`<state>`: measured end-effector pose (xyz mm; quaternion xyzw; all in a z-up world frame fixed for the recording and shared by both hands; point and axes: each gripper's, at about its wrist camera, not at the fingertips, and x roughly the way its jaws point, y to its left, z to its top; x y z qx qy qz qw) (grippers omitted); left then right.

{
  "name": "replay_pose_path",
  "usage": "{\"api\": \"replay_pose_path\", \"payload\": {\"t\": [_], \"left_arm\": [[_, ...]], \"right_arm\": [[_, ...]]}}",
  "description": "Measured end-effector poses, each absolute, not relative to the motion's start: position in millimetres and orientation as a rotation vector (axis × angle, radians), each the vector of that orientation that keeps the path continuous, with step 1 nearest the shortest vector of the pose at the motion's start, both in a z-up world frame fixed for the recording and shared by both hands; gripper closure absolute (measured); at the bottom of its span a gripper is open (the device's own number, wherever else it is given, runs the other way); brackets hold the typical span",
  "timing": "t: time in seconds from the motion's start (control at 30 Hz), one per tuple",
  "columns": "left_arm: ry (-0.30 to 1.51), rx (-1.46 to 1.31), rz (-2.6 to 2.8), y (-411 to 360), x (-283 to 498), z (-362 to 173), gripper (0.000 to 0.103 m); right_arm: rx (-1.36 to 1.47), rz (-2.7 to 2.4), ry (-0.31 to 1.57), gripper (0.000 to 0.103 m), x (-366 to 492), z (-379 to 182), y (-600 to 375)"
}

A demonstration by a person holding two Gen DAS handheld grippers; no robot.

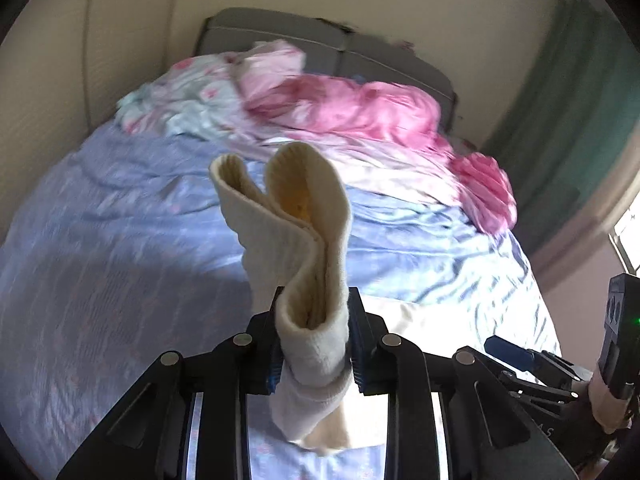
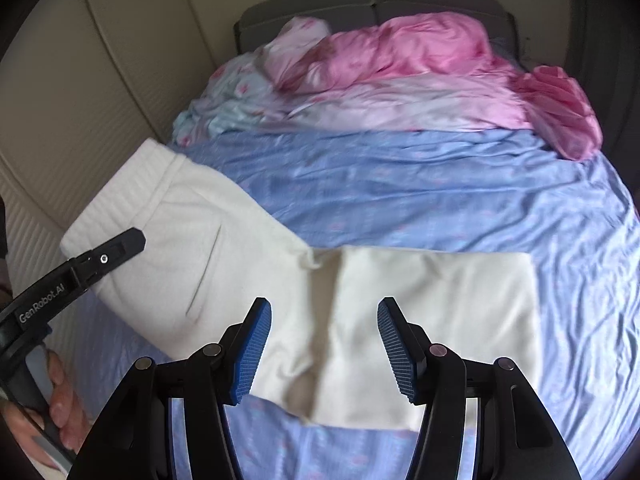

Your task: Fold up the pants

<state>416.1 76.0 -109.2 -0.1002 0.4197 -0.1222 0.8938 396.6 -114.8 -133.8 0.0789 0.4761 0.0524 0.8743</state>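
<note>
Cream white pants (image 2: 360, 312) lie on the blue bedsheet (image 2: 420, 192), legs folded over at the right. My left gripper (image 1: 316, 336) is shut on the ribbed waistband (image 1: 292, 216) of the pants and holds it lifted above the bed. In the right wrist view the left gripper (image 2: 120, 246) shows at the left, on the raised waistband end (image 2: 132, 192). My right gripper (image 2: 324, 344) is open and empty, hovering just above the middle of the pants. It also shows at the right edge of the left wrist view (image 1: 516, 356).
A pink quilt (image 2: 420, 52) and pale floral bedding (image 2: 232, 104) are bunched at the head of the bed by the grey headboard (image 2: 360, 0). A beige wall (image 2: 80, 100) runs along the left. A green curtain (image 1: 572, 112) and window are at the right.
</note>
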Motion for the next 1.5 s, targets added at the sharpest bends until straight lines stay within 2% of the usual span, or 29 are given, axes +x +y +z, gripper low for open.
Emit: {"api": "replay_pose_path", "payload": {"t": [0.3,0.63,1.2,1.23,1.3,1.33,1.4,1.5], "left_arm": [[0.907,-0.113,-0.313,-59,400,-99,0.079],[1.028,-0.003,-0.301,-195,408,-153,0.08],[1.24,0.176,-0.322,-289,408,-252,0.079],[1.248,0.182,-0.328,-291,408,-255,0.078],[1.279,0.163,-0.344,-290,409,-257,0.066],[1.296,0.126,-0.368,-288,409,-257,0.054],[1.308,0.049,-0.422,-283,405,-251,0.05],[1.279,0.077,-0.386,-276,398,-241,0.048]], "right_arm": [[0.202,0.048,1.003,0.046,353,-130,-223],[0.221,0.002,1.057,0.046,336,-154,-344],[0.23,0.001,1.185,0.046,352,-221,-423],[0.23,-0.005,1.19,0.046,351,-223,-424],[0.226,-0.02,1.201,0.046,351,-226,-426],[0.226,-0.027,1.206,0.046,351,-227,-426],[0.23,-0.033,1.209,0.046,350,-227,-425],[0.225,-0.035,1.209,0.046,347,-226,-422]]}}
